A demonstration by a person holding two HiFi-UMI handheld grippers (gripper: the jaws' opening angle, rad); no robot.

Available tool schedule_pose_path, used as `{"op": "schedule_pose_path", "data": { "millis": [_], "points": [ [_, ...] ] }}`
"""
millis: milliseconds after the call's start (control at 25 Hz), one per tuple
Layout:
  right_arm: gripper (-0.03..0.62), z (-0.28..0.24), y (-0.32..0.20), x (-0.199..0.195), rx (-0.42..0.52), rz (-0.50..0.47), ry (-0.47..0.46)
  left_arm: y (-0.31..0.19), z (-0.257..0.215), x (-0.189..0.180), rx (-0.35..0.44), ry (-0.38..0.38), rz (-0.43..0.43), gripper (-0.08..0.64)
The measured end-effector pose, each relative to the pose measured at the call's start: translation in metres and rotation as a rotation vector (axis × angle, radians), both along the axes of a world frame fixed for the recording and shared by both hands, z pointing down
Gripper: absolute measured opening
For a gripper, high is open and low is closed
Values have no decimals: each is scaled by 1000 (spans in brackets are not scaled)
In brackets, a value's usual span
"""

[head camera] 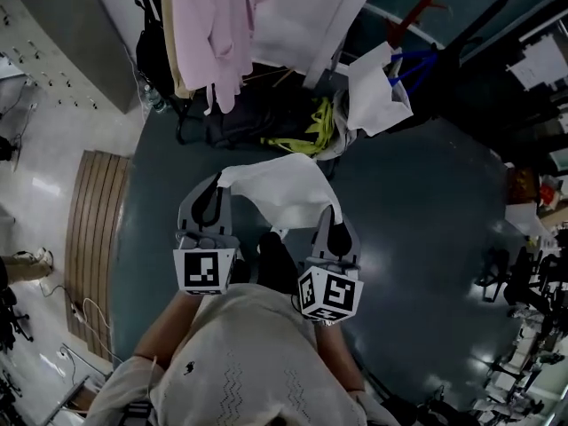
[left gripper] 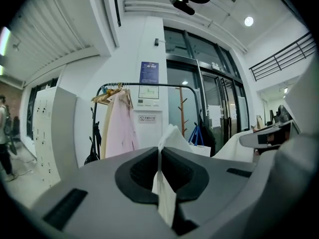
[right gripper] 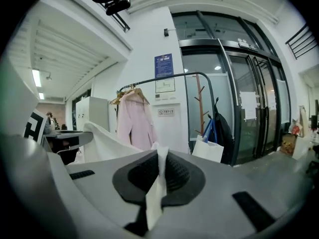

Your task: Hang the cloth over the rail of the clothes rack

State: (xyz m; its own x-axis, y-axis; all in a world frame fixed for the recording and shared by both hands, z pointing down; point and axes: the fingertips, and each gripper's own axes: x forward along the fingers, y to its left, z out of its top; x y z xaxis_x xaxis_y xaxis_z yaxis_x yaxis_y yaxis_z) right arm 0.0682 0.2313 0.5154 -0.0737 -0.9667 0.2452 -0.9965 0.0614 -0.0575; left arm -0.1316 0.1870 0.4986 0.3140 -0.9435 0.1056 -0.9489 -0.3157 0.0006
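Note:
A white cloth (head camera: pixel 284 189) is stretched between my two grippers at waist height, a corner in each. My left gripper (head camera: pixel 216 187) is shut on its left corner, and the fabric (left gripper: pixel 164 198) shows pinched between the jaws. My right gripper (head camera: pixel 335 216) is shut on the right corner, where a strip of cloth (right gripper: pixel 154 198) runs through the closed jaws. The clothes rack stands a few steps ahead. Its black rail (left gripper: pixel 149 86) arches above a pink garment (left gripper: pixel 119 126) on hangers. In the right gripper view the rail (right gripper: pixel 164 78) and the pink garment (right gripper: pixel 134 121) are also ahead.
Under the rack lie dark bags and a yellow-green item (head camera: pixel 297 131). A white bag with blue handles (head camera: pixel 377 87) sits to its right, near a wooden coat stand (left gripper: pixel 182 108) and glass doors (right gripper: pixel 249 108). A slatted wooden mat (head camera: pixel 93 238) lies at the left.

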Motion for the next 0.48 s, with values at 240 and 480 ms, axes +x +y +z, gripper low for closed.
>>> {"op": "schedule_pose_path", "data": {
  "millis": [240, 480],
  "points": [
    [21, 15, -73, 26, -25, 9, -19, -66, 16, 14, -49, -63, -18, 18],
    [21, 8, -162, 55, 0, -42, -43, -142, 0, 42, -28, -120, -52, 18]
  ]
}}
